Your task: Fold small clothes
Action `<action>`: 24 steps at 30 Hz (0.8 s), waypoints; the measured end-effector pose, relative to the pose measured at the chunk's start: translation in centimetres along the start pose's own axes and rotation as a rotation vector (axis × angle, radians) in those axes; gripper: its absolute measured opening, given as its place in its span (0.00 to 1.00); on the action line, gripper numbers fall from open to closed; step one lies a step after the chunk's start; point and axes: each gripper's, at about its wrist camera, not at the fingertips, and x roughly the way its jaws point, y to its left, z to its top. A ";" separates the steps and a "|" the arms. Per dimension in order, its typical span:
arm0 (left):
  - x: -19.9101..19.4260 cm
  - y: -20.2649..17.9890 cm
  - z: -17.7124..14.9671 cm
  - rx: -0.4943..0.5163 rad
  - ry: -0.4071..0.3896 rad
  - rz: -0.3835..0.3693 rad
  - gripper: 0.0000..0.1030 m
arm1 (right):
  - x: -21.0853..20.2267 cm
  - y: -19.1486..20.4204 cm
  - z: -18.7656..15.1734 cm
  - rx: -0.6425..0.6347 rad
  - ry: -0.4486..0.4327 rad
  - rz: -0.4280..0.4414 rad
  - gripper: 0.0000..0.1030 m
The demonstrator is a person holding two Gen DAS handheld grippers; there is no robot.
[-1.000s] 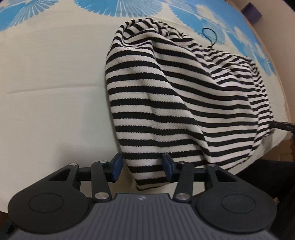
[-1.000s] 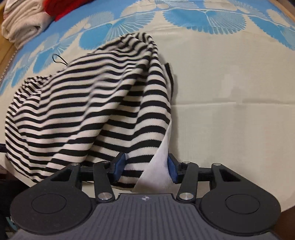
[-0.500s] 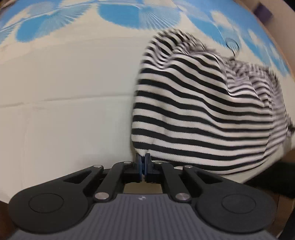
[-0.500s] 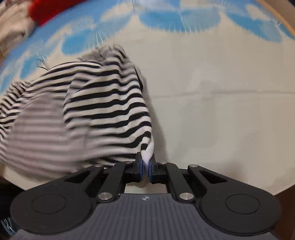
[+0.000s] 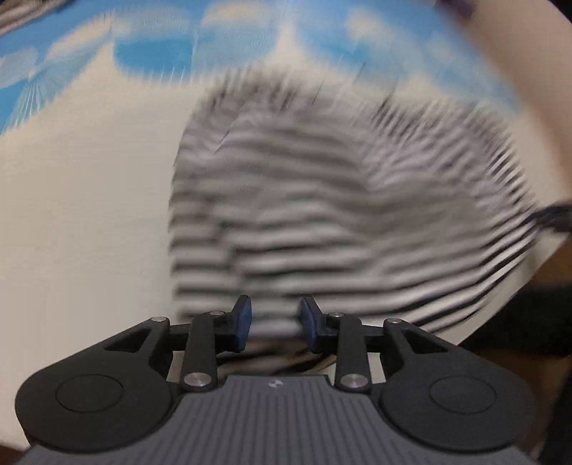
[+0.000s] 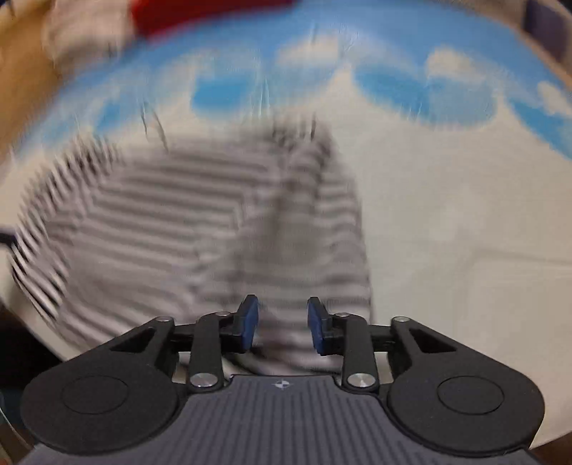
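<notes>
A black-and-white striped garment (image 5: 339,200) lies bunched on the cream part of the cloth-covered table; both views are motion-blurred. My left gripper (image 5: 273,318) is open, its blue pads either side of the garment's near edge. In the right wrist view the same garment (image 6: 214,229) spreads to the left, and my right gripper (image 6: 282,323) is open with the garment's near edge between its pads. Neither gripper holds the fabric.
The table cover (image 5: 78,221) is cream with blue fan prints (image 6: 422,93) at the back. A red item (image 6: 200,14) and a beige pile (image 6: 82,28) sit at the far left in the right wrist view. The table's edge (image 5: 518,304) runs at the right.
Both grippers were shut on the garment's near edge half a second ago and have now opened, letting it go. Both cameras are moving fast; the garment now lies more spread out.
</notes>
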 end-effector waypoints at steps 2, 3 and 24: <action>1.2 0.6 -0.3 -0.021 0.053 0.007 0.34 | 1.0 -0.7 -0.3 0.028 0.037 -0.027 0.35; 0.8 1.1 0.0 -0.058 0.035 -0.010 0.33 | 0.7 -1.0 -0.1 0.053 0.017 -0.020 0.35; 3.0 1.2 9.4 -0.315 -0.233 0.060 0.27 | 4.8 -1.9 8.1 0.349 -0.154 -0.143 0.56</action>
